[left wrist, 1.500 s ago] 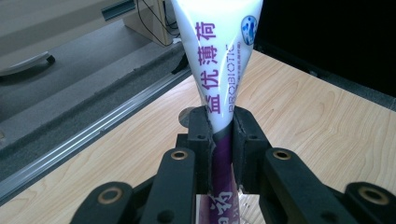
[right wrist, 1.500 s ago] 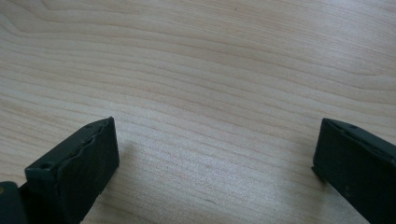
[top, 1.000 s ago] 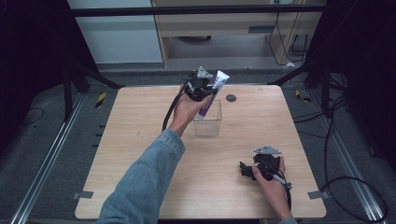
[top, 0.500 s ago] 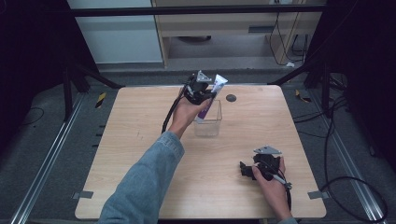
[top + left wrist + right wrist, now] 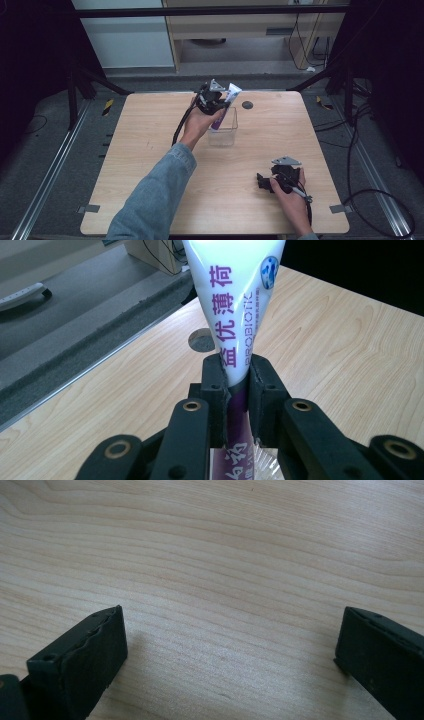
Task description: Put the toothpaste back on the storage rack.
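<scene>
Wooden table (image 5: 150,165) seen from above the person's side; the left gripper (image 5: 216,98), held in the left hand (image 5: 200,122) at the far centre of the table, is clamped on a white-and-purple tube (image 5: 226,102); the tube stands tilted, its white crimped end up and to the right, its purple lower part inside a clear square container (image 5: 226,131) that sits just right of the hand; in the left gripper view the two black jaws pinch the tube (image 5: 235,305) where white print gives way to purple, with purple characters and the word PROBIOTIK legible on it, and a ribbed clear edge showing below the jaws; a small dark round disc (image 5: 247,105) lies on the table just beyond the container, also seen behind the tube (image 5: 201,340); the right gripper (image 5: 267,182), held in the right hand (image 5: 290,197) at the near right of the table, lies low over the wood with its jaws wide apart and nothing between them; the right gripper view shows bare wood grain (image 5: 225,580) between the two jaw tips; a blue denim sleeve (image 5: 150,200) covers the left forearm.
</scene>
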{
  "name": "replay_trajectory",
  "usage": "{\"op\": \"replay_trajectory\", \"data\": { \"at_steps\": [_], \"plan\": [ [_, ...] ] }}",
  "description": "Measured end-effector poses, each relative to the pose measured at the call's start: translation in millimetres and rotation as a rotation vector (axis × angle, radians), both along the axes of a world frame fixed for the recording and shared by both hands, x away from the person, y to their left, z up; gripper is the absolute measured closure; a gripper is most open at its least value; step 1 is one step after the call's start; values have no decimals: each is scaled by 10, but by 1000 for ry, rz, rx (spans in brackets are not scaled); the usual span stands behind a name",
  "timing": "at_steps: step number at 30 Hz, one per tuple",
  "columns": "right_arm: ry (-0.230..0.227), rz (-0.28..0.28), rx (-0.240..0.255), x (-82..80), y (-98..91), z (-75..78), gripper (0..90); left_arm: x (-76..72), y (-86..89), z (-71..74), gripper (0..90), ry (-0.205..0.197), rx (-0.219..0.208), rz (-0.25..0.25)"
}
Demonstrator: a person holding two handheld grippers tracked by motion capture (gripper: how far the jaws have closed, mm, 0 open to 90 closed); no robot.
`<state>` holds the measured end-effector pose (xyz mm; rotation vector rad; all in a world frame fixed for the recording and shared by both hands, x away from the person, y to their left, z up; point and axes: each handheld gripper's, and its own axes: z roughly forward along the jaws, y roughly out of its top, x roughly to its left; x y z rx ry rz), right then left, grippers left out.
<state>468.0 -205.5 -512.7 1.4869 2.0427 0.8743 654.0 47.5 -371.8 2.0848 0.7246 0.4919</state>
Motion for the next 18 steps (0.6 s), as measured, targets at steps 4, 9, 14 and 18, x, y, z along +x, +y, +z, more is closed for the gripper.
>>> {"op": "replay_trajectory", "data": {
  "at_steps": [4,9,14,18],
  "plan": [
    [1,-1,0,-1,0,0,3,-2,-9,-11,791,1,8,-5],
    [1,1,-3,0,-1,-1,3,-5,-10,-23,790,4,8,-3],
    [1,2,-3,0,-2,-1,3,-8,-14,-40,791,9,11,-5],
    [0,0,0,0,0,0,4,-10,-25,-53,791,11,13,-10]
  ]
}}
